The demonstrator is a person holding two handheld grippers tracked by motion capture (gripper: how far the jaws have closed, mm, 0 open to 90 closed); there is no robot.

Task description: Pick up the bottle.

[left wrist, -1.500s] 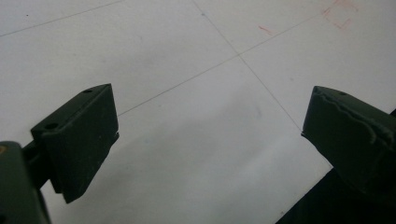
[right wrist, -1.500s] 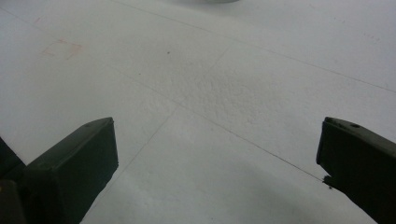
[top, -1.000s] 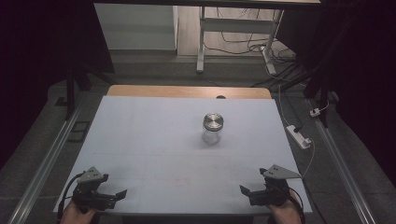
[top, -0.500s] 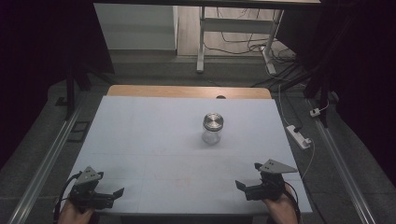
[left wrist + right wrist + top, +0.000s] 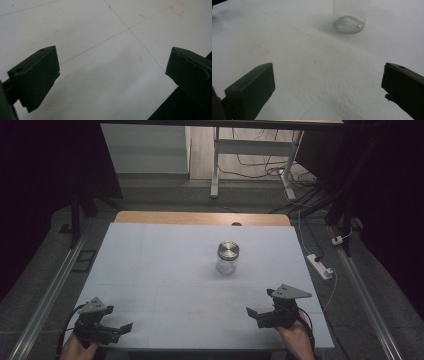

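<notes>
A clear glass jar (image 5: 228, 257) with a metal lid stands upright on the white table (image 5: 160, 270), right of centre. Its base (image 5: 349, 23) is ahead of my right gripper (image 5: 328, 85) and well apart from it. My right gripper (image 5: 255, 316) hovers open near the front right edge, pointing left and inward, nothing between its jaws. At the front left corner my left gripper (image 5: 120, 329) is open over bare table. Its jaws have just been opening wider, and in the left gripper view (image 5: 110, 75) nothing lies between them.
A white power strip (image 5: 320, 265) with cables lies on the floor off the table's right side. A wooden strip (image 5: 200, 217) runs along the far edge. Faint red marks (image 5: 259, 51) and thin pencil lines cross the surface. The table's front edge (image 5: 162, 100) is just beneath the left gripper.
My right gripper has shifted a little forward and left, inward from the front edge. The left hand has stayed in place. The jar has not moved.
</notes>
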